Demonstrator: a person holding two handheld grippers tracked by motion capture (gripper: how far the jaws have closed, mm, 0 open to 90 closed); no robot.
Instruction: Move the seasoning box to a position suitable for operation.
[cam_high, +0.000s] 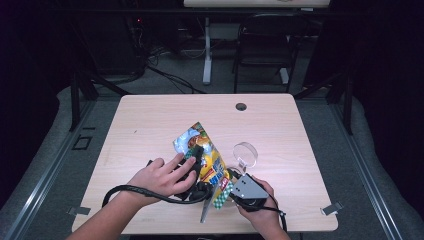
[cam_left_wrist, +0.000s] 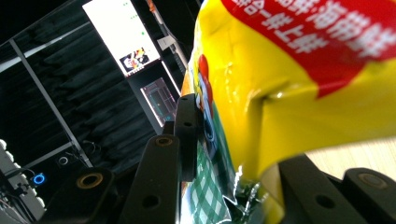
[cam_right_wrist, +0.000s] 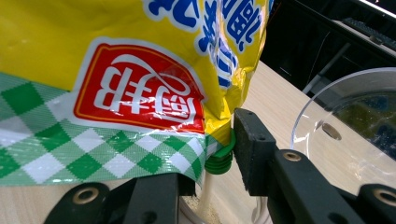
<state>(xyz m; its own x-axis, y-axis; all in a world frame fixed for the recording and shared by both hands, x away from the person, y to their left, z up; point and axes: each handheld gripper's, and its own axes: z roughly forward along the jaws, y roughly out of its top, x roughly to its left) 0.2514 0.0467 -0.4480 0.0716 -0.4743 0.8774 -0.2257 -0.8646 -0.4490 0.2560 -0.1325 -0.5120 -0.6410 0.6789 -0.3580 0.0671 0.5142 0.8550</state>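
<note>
A yellow snack pouch (cam_high: 206, 152) with a green-checked bottom is held tilted above the wooden table (cam_high: 150, 125). My left gripper (cam_high: 198, 156) is clamped across its middle. In the left gripper view the pouch (cam_left_wrist: 289, 93) is dented between the black jaws of the left gripper (cam_left_wrist: 238, 135). My right gripper (cam_high: 234, 189), with a grey plate on top, holds the pouch's lower corner. In the right gripper view the pouch's green cap (cam_right_wrist: 219, 157) sits between the jaws of the right gripper (cam_right_wrist: 212, 156), touching the right pad. The left pad is hidden under the pouch (cam_right_wrist: 116, 70).
A clear round cup (cam_high: 245, 153) stands on the table just right of the pouch, close to the right gripper, and appears again as the cup (cam_right_wrist: 350, 126). Pale granules (cam_right_wrist: 205, 212) lie below the cap. The table has a cable hole (cam_high: 241, 106) at the back.
</note>
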